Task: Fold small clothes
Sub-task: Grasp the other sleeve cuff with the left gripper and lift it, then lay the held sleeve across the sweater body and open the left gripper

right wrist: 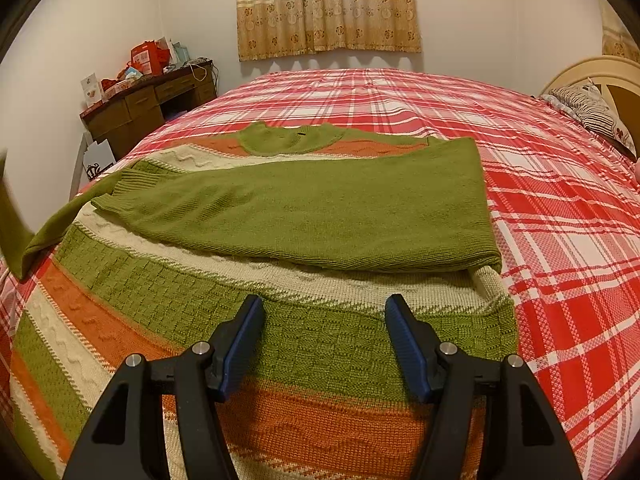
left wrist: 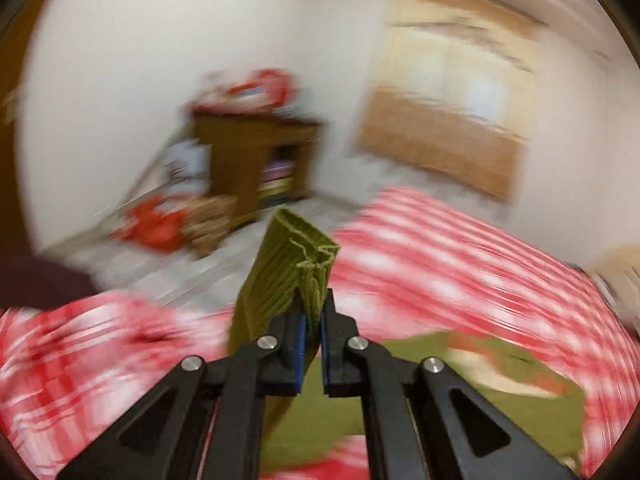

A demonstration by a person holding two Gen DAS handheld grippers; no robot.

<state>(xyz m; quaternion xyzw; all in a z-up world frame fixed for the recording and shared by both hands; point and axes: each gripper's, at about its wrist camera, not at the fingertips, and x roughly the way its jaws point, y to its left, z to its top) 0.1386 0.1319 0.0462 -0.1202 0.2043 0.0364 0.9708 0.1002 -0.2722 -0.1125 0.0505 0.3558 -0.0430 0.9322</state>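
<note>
A striped knitted sweater point(right wrist: 168, 296) in green, cream and orange lies flat on the bed, neck hole towards the window. One green sleeve point(right wrist: 304, 216) is folded across its chest. The other green sleeve point(right wrist: 48, 232) rises off the bed at the left edge. My left gripper point(left wrist: 313, 316) is shut on that sleeve's ribbed cuff point(left wrist: 296, 264), which stands up above the fingertips; this view is blurred. My right gripper point(right wrist: 325, 312) hangs open just over the sweater's lower green band, nothing between its blue pads point(right wrist: 240, 344).
The bed point(right wrist: 560, 208) has a red and white checked cover. A pillow point(right wrist: 592, 108) and headboard are at the right. A wooden desk point(right wrist: 148, 108) with red boxes stands by the wall at the left, curtains point(right wrist: 328, 8) behind the bed.
</note>
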